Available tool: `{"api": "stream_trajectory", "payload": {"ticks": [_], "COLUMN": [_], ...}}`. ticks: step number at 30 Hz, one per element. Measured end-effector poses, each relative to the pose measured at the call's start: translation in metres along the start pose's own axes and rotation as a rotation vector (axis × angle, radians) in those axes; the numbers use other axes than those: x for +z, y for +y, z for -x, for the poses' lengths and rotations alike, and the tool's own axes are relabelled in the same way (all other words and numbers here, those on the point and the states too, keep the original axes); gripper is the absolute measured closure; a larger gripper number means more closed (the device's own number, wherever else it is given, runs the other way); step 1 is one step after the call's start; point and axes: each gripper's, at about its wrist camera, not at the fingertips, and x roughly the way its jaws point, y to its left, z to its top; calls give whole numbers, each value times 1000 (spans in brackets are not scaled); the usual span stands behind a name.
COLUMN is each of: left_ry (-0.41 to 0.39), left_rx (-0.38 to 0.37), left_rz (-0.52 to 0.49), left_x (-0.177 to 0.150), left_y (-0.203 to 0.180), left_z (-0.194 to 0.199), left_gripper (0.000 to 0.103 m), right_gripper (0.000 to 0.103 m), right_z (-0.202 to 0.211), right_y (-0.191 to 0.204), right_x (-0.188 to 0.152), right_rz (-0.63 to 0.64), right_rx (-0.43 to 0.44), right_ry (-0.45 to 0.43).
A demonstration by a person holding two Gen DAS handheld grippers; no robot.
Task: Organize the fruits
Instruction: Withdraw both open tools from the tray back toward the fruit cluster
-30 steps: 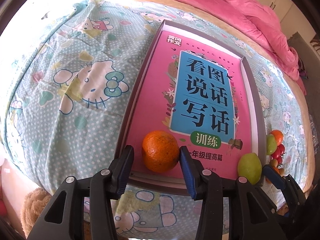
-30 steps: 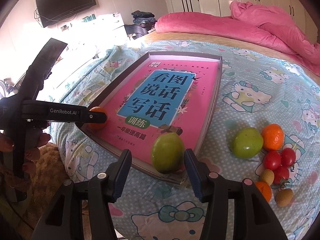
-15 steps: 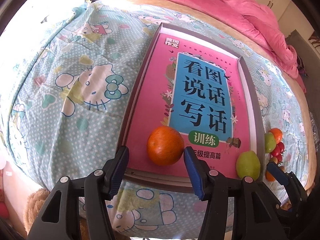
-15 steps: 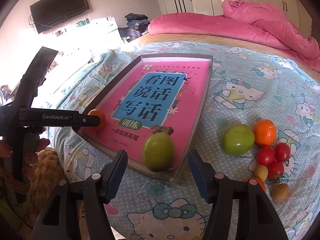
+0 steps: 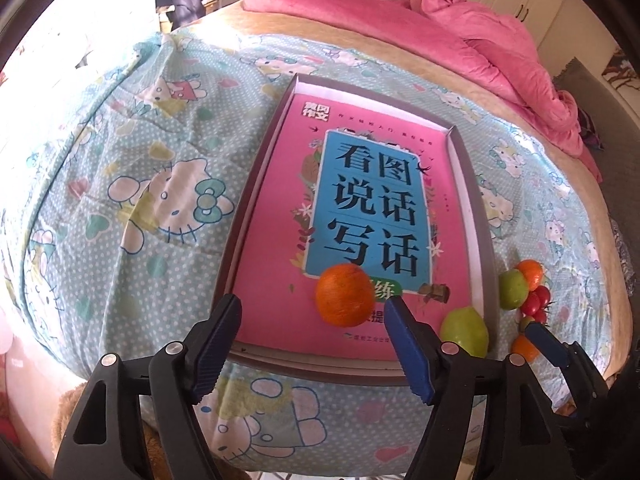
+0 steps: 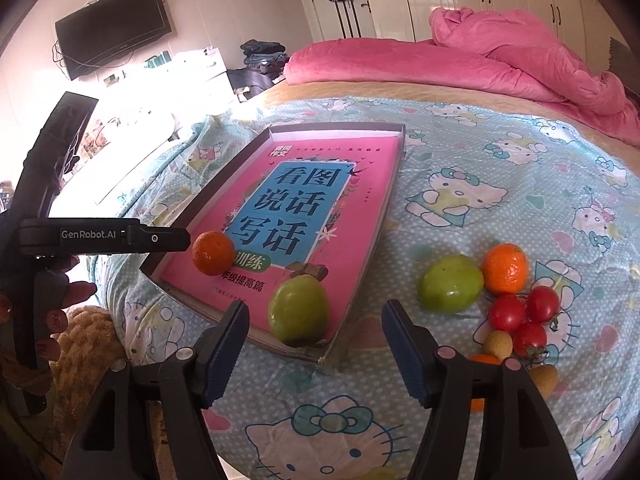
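A grey tray (image 5: 482, 236) lined with a pink book lies on the bed. An orange (image 5: 344, 294) and a green fruit (image 5: 464, 330) sit on its near end; the right wrist view shows the orange (image 6: 213, 253) and green fruit (image 6: 298, 310) too. My left gripper (image 5: 312, 346) is open and empty, just short of the orange. My right gripper (image 6: 316, 350) is open and empty, just short of the green fruit. On the sheet to the right lie a second green fruit (image 6: 450, 284), an orange (image 6: 505, 268), cherry tomatoes (image 6: 524, 314) and small brownish fruits (image 6: 498, 344).
The bed has a Hello Kitty sheet (image 6: 500, 184) and a pink duvet (image 6: 520, 64) heaped at the far end. The bed edge lies just below both grippers. A brown plush toy (image 6: 84, 336) sits beyond the edge at the lower left.
Both grippers have opened wider and drawn back from the tray. The orange and the green fruit now rest free on the book.
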Motion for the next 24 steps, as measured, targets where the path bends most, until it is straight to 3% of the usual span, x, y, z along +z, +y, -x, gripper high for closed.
{"api": "stream_trajectory", "payload": {"ticks": [24], "left_ry": [-48], "left_rx": [-62], "left_rz": [-111], "left_x": [-14], "left_y": [-55], "left_z": [25], "left_gripper": [27], "right_gripper": [28], "right_z": [45], "right_y": [-7], "right_x": [5], "right_rz": [28], "right_rx": [-66], "right_ry": [-122]}}
